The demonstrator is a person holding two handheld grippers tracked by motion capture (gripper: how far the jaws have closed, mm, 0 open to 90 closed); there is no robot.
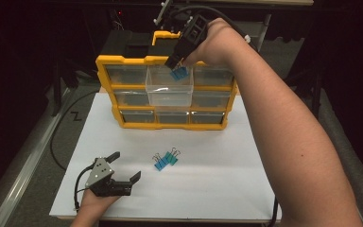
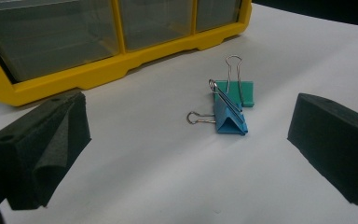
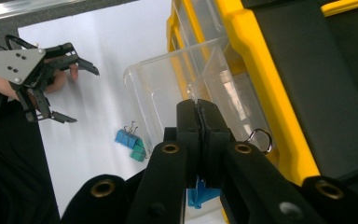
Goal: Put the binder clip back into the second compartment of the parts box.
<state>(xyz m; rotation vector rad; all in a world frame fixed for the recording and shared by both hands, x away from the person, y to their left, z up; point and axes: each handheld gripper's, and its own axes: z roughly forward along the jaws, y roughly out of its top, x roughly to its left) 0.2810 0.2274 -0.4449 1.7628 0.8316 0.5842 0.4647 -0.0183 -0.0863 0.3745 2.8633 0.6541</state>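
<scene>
A yellow drawer cabinet (image 1: 123, 60) stands at the back of the white sheet, its clear top-middle drawer (image 1: 169, 91) pulled out. Over that drawer my right gripper (image 1: 175, 65) points down, shut on a blue binder clip (image 1: 179, 73); in the right gripper view the blue clip (image 3: 200, 193) hangs under the closed pads, a wire loop beside them. A blue clip (image 1: 160, 163) and a green clip (image 1: 171, 157) lie touching on the sheet. My left gripper (image 1: 125, 166) rests open near the front left, aimed at the blue clip (image 2: 229, 119) and green clip (image 2: 235, 91).
The white sheet (image 1: 227, 179) covers the table, with dark floor around it. A black box (image 1: 127, 45) sits behind the cabinet. Cables trail off the left edge. My right forearm (image 1: 288, 132) crosses the right side of the sheet.
</scene>
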